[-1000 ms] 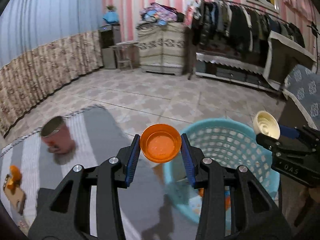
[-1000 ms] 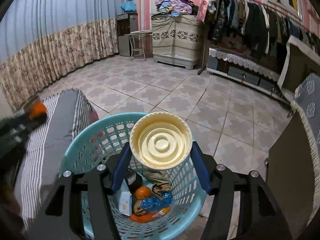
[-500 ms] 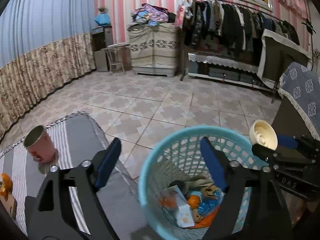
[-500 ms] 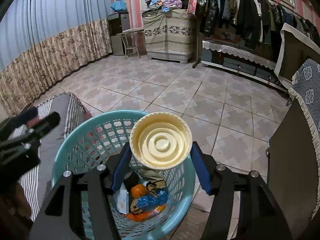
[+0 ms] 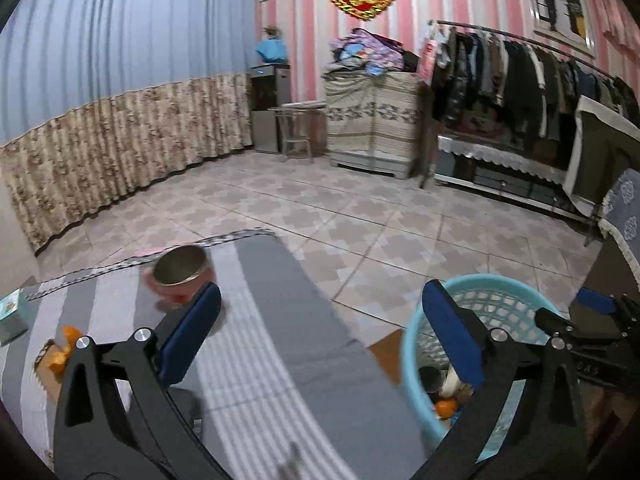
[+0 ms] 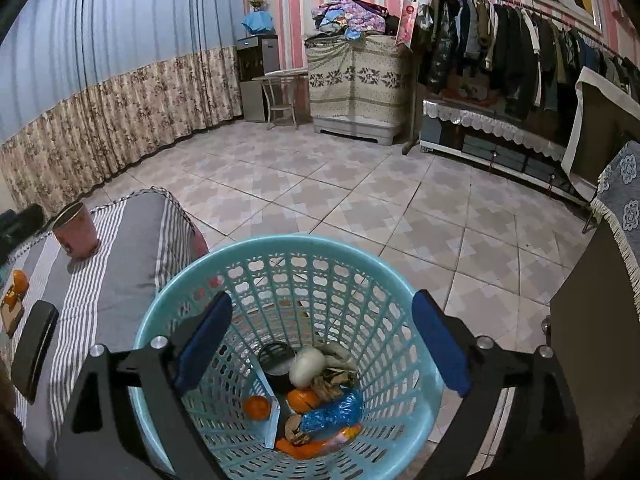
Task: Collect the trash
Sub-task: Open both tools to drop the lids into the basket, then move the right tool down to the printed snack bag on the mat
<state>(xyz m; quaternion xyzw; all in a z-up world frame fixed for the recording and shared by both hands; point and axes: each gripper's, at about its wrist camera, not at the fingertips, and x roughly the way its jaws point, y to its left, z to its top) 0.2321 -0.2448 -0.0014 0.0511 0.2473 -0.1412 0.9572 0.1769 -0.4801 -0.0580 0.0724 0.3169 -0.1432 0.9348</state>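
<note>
Trash sits piled at the bottom of the light blue basket [image 6: 288, 256]: cream cup [image 6: 306, 366] on its side, dark round container [image 6: 275, 362] just beside it, orange peels [image 6: 304, 398], blue crinkled wrapper [image 6: 332, 414], a white paper piece [image 6: 268, 408] leaning on the wall, orange bowl [image 6: 316, 446] mostly buried underneath. Basket stands on the tiled floor [image 6: 352, 200], touching or just beside the edge of the striped grey desk [image 6: 116, 280]. Right gripper [image 6: 320, 344] hovers over the basket mouth, jaws spread wide, nothing between the blue pads [image 6: 204, 344]. Left gripper [image 5: 320, 336] also wide open and empty, hanging over the desk's right part, its right finger overlapping the basket rim [image 5: 500, 280] in that view; the right gripper [image 5: 560, 322] shows at the frame's right side there. Left on the desk: pink tin cup [image 5: 180, 276] upright, blurred in the left view, sharper in the right one [image 6: 76, 232]; orange peel bits [image 6: 16, 286] on a small brown card near the left edge; black flat case [image 6: 34, 350] near the front; teal box [image 5: 14, 316] at far left. Beyond: floral curtain [image 6: 120, 112], covered cabinet [image 6: 356, 76] with clothes heaped on top, clothes rack [image 6: 500, 40] along the pink striped wall.
</note>
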